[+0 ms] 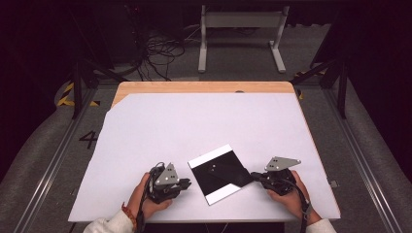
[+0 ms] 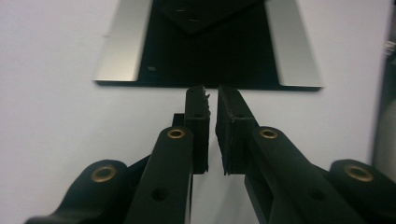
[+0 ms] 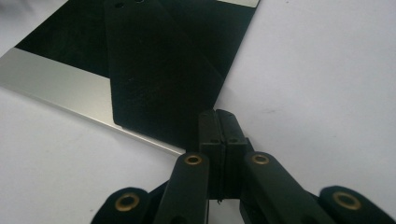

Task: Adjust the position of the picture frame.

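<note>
A white sheet point(image 1: 194, 126) covers nearly all of the wooden worktop point(image 1: 204, 87), whose bare edge shows along the far side. Beyond it, on the grey floor point(image 1: 233, 58), stands a white metal frame point(image 1: 241, 22), with a tangle of black cables point(image 1: 160, 53) to its left.

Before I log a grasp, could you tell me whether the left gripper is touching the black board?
Apart. In the left gripper view, the left gripper has its fingers just short of the black board, with a strip of white table cover between them.
</note>
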### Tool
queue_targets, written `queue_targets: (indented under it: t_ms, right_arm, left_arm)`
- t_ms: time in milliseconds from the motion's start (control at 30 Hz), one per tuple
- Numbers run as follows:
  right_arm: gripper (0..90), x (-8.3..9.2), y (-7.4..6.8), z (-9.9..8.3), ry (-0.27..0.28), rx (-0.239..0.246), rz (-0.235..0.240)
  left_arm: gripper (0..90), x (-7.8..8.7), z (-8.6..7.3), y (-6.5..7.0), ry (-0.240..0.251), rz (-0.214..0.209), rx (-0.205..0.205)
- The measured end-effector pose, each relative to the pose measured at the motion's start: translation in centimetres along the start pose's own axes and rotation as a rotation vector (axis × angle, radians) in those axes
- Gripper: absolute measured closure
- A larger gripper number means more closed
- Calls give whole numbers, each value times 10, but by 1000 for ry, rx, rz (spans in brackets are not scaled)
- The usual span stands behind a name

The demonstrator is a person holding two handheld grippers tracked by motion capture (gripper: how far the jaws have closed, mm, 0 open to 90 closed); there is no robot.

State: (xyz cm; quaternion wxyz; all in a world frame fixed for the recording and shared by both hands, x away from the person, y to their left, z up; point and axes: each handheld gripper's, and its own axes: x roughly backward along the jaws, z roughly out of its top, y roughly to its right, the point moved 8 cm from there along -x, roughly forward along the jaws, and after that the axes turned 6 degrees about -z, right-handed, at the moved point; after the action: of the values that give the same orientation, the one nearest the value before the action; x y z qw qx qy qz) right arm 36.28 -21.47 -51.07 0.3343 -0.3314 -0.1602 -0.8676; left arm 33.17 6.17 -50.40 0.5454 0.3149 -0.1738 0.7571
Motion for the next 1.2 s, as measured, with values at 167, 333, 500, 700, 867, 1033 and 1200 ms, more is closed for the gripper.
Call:
queue_targets:
  t_ms: [167,333,500,700,867,1033,1200]
  right_arm:
    - [900,2,-17,-2,5,22,29]
    - [900,3,-27,-2,5,41,32]
    - [900,3,-33,-2,5,39,48]
    - [900,2,-39,-1,6,55,57]
    - [900,1,-42,0,7,54,57]
    - [900,1,-42,0,9,46,59]
    - [900,0,-45,1,11,40,64]
  left_arm:
    - [825,-4,-7,15,-38,-18,-20]
    - [812,-4,-9,18,-32,-45,9]
    - [780,-7,-12,36,-46,-79,-16]
    - [819,-8,-15,55,-63,-134,-40]
    - [828,-15,-15,53,-69,-97,-41]
    - [898,-14,-16,50,-74,-51,-53]
    - [899,-13,-15,41,-75,30,-26]
